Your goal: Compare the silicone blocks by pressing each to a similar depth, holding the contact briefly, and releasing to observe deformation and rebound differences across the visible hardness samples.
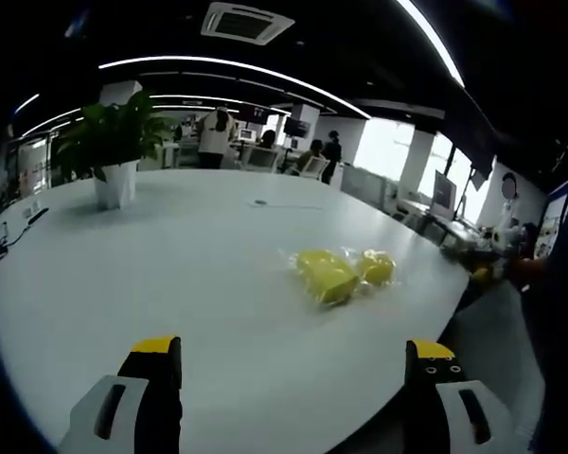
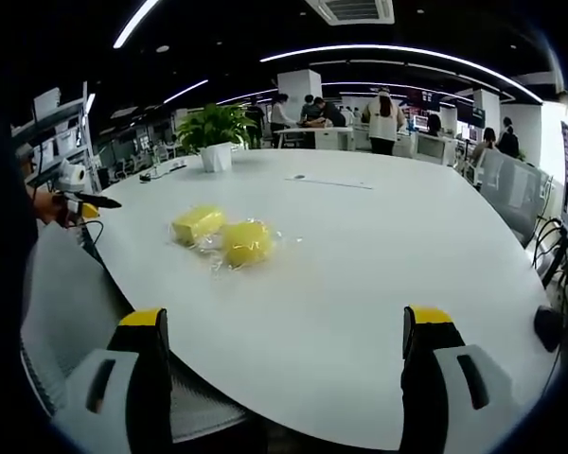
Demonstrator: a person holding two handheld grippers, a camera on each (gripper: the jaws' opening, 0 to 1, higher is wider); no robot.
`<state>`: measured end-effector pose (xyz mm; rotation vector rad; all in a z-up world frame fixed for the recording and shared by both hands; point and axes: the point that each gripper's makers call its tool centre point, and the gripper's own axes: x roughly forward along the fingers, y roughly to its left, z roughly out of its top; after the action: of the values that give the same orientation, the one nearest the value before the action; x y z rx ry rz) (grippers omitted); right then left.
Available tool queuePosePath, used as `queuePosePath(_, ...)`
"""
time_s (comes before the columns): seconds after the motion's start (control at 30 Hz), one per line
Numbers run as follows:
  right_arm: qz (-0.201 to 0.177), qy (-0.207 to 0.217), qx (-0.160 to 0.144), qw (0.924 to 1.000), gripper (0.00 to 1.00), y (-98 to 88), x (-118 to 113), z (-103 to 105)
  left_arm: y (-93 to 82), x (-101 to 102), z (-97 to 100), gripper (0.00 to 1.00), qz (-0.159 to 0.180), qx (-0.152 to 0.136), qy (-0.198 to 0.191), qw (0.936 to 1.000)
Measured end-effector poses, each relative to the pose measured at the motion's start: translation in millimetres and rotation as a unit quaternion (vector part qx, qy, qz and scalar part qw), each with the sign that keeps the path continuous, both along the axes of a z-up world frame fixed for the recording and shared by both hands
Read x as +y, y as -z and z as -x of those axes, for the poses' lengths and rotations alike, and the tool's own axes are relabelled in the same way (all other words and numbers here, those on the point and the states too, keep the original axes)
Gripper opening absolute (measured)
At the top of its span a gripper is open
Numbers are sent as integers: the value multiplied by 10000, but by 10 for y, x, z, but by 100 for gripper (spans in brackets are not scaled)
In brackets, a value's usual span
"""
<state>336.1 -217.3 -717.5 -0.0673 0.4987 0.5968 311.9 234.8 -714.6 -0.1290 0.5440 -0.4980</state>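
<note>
Two yellow silicone blocks (image 1: 344, 274) in clear wrap on white table (image 1: 170, 274); both grippers' fingers wide apart, empty

No text, label, brand, number or sign can be read in either view. The yellow blocks (image 1: 345, 273) in their clear wrapping on the white tabletop (image 1: 199, 284) show no lettering that can be made out, and the white plant pot (image 1: 115, 183) is plain. The screens and wall panels far off in the room are too small and blurred to read.
</note>
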Motion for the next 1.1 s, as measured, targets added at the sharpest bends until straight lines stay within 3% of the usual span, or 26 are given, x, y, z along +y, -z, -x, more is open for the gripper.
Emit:
queuePosePath(0.47,-109,22,8,9999,97,12,18,-5,-100,-155,-99,100,156,-49,91,9998)
queuePosePath(1.1,-88,24,-1,10000,97,0,3,-8,-259,-471,-561,100,537,-146,283,9981)
